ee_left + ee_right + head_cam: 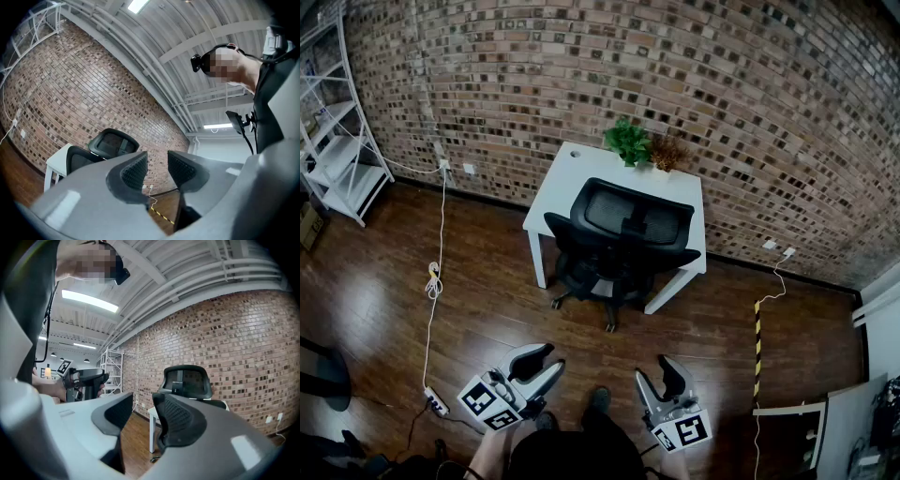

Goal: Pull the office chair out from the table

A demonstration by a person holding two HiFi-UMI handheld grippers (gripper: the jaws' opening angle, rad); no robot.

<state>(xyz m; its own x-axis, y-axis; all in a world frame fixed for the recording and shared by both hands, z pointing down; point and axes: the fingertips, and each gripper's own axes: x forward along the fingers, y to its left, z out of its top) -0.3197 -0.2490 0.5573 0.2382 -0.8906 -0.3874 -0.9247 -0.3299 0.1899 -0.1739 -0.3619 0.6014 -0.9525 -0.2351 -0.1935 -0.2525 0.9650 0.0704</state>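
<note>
A black mesh office chair (pixel 623 234) is tucked under the white table (pixel 572 173), which stands against the brick wall. Both grippers hang low over the wooden floor, well short of the chair. My left gripper (pixel 551 359) has a gap between its jaws and nothing in it; its own view (pixel 157 161) looks up past the chair's headrest (pixel 110 143) and a table corner (pixel 58 161). My right gripper (pixel 654 368) is open and empty too (pixel 143 406), with the chair (pixel 185 380) straight ahead of it.
Two potted plants (pixel 628 141) sit at the table's back edge. A white shelf rack (pixel 337 141) stands far left. A white cable (pixel 436 281) runs down the floor to a power strip (pixel 438 401). Yellow-black tape (pixel 757 347) marks the floor at right.
</note>
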